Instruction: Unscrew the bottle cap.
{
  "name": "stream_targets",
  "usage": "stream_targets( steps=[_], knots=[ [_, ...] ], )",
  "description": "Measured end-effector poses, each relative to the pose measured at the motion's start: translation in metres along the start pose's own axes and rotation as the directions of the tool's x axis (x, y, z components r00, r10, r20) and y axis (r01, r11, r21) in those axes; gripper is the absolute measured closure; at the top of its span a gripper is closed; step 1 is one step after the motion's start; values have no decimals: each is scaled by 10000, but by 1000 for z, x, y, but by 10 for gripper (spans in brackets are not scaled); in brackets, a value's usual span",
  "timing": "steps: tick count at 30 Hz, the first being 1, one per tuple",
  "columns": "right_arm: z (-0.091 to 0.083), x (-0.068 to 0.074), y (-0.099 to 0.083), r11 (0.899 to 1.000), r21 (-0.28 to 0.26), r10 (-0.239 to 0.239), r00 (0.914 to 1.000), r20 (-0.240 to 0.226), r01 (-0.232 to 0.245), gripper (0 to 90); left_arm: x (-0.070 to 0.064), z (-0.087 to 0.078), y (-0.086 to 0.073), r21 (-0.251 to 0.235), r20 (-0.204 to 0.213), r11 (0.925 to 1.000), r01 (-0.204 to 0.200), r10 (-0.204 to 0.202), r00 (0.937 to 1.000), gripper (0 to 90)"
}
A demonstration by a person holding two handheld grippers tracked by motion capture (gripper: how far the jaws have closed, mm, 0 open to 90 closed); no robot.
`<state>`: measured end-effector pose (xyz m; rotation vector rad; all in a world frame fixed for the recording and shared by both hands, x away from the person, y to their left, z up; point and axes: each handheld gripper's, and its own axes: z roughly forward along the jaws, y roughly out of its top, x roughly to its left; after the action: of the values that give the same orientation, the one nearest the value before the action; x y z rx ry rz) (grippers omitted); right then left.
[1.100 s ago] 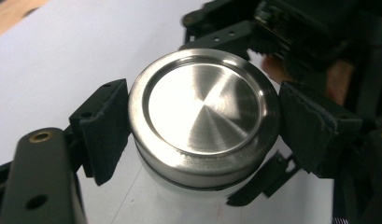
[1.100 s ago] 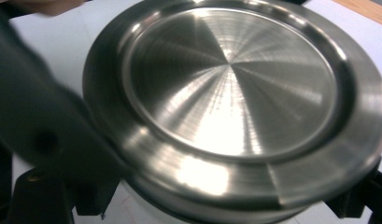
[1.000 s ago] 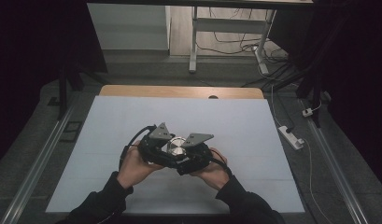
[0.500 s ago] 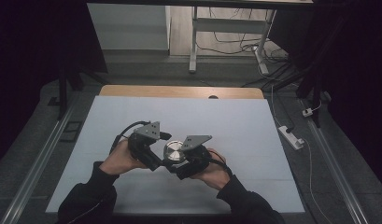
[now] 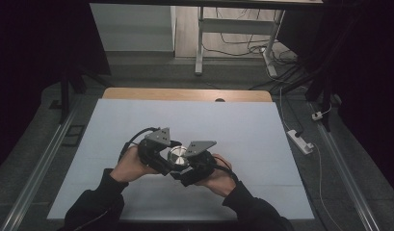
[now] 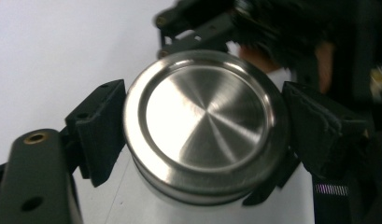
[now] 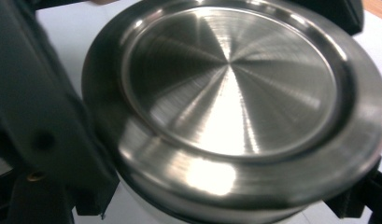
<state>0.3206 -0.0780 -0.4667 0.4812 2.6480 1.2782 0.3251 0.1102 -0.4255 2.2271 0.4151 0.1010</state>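
Left gripper point(image 5: 166, 155) and right gripper point(image 5: 185, 163), each held in one hand, meet at a steel lid point(image 5: 177, 154) near the middle of the table point(image 5: 262, 144), toward the person's edge. In the left gripper view, the two black jaws stand on opposite sides of the lid point(image 6: 205, 123), their pads point(image 6: 102, 126) against its rim: the left gripper is closed on the lid. The lid caps a white body point(image 6: 146, 205) seen just below the rim. In the right gripper view, the lid point(image 7: 235, 93) lies very close to the camera, one jaw alongside its rim at the left; whether this gripper clamps the lid or its body cannot be told. Left hand point(image 5: 132, 166) and right hand point(image 5: 221, 177) lie low over the table on either side of the lid, forearms in dark sleeves point(image 5: 96, 204) running back to the table's near edge. Beyond the table's right edge, a white power strip point(image 5: 300, 141) lies on the floor, well apart from the lid.
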Motion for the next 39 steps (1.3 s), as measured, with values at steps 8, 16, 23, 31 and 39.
stream_targets(
  steps=[8, 16, 23, 31, 39],
  knots=[
    [-1, -6, -2, 9987, -39, 519, 9970, 582, -518, 151, -15, 9, 9, -171, -1695, 9921, 1245, -1255, 9775, 200],
    [-5, -6, 0, 9984, -253, 511, 9976, 456, -500, 151, -6, -7, 9, -366, -990, 9985, 402, -436, 9941, 72],
    [-3, 1, 1, 9999, -165, -32, 9994, -335, 26, 151, 7, -17, -3, -172, 770, 9960, -872, 883, 9931, 96],
    [-1, 6, 2, 9992, -25, -409, 9977, -548, 408, 152, 6, -9, -5, -195, 1150, 9924, -1215, 1229, 9857, 197],
    [-1, 0, 0, 10000, 18, 72, 9999, -71, -72, 151, -1, -2, -2, -303, 14, 9995, -29, 30, 10000, 202]
  ],
)
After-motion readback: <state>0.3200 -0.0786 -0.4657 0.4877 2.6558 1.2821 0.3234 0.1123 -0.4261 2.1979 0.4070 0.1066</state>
